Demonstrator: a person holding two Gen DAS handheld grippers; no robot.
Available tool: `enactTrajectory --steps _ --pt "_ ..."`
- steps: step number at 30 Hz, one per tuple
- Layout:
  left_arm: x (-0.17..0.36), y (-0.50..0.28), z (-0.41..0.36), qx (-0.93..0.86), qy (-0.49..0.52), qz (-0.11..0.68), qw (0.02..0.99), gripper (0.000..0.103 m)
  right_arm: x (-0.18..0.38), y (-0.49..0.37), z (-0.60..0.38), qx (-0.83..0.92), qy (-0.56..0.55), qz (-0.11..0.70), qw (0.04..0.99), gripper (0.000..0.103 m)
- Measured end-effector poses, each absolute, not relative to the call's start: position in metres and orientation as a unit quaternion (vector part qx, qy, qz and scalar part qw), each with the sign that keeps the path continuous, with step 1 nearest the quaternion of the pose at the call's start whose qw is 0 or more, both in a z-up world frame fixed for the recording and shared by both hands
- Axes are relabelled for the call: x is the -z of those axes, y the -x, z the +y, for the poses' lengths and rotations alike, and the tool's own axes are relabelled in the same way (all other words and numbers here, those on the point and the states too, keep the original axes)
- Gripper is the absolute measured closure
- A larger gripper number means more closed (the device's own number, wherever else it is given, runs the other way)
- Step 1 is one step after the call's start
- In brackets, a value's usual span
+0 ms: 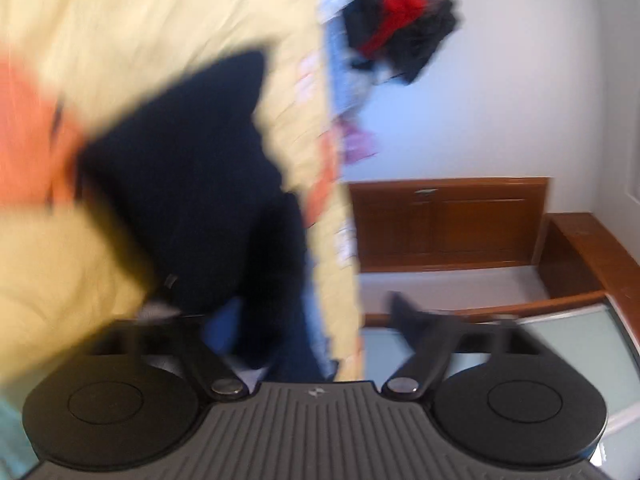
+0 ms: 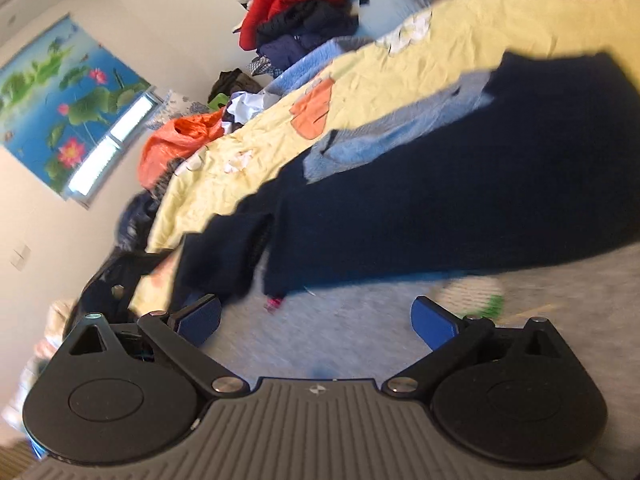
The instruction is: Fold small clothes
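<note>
Dark navy garment (image 2: 460, 208), one piece with a light blue patch, lies spread on the yellow bed cover (image 2: 440, 48) just ahead of the right hand-held gripper (image 2: 316, 320), whose jaws stand wide and empty; the left hand-held gripper (image 1: 304, 344) is wide too.

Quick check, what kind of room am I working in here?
Most likely a bedroom: a bed with a yellow sheet, a wooden bed frame, and a pile of clothes heaped at its far end.
</note>
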State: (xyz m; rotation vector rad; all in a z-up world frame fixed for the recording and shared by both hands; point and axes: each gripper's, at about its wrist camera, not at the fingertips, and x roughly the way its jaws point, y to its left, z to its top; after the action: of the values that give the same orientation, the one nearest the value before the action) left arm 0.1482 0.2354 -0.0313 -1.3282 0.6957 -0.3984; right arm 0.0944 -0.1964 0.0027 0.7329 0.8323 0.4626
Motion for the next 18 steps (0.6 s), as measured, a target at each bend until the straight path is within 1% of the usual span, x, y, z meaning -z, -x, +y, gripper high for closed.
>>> enactTrajectory --steps 1,2,5,10,12,15,16,17,18 --pt "0.02 -0.144 0.246 0.174 0.586 0.302 0.732 0.0 -0.002 -0.103 -0.191 -0.227 -0.36 0.394 0.814 0.003" --pt "0.011 -0.141 0.257 0.165 0.57 0.296 0.748 0.0 -0.001 -0.11 -0.184 -0.234 -0.375 0.395 0.806 0.003" --pt "-0.002 -0.139 0.289 0.137 0.533 0.314 0.773 0.0 0.0 -0.137 -0.158 -0.257 -0.401 0.405 0.78 0.003" --pt "0.007 -0.132 0.322 0.115 0.524 0.329 0.777 0.0 0.006 -0.17 -0.121 -0.274 -0.425 0.421 0.753 0.003" --pt "0.016 -0.133 0.329 0.112 0.533 0.334 0.769 0.0 0.008 -0.178 -0.11 -0.255 -0.416 0.435 0.757 0.003" --pt "0.024 -0.135 0.331 0.121 0.541 0.341 0.759 0.0 0.006 -0.184 -0.096 -0.264 -0.415 0.427 0.759 0.004" --pt "0.026 -0.133 0.331 0.122 0.538 0.344 0.76 0.0 0.007 -0.187 -0.091 -0.272 -0.417 0.427 0.755 0.014" --pt "0.025 -0.132 0.331 0.124 0.534 0.344 0.762 0.0 0.008 -0.188 -0.087 -0.275 -0.413 0.43 0.754 0.038" --pt "0.025 -0.132 0.33 0.127 0.531 0.345 0.764 0.0 0.011 -0.189 -0.083 -0.271 -0.408 0.439 0.753 0.054"
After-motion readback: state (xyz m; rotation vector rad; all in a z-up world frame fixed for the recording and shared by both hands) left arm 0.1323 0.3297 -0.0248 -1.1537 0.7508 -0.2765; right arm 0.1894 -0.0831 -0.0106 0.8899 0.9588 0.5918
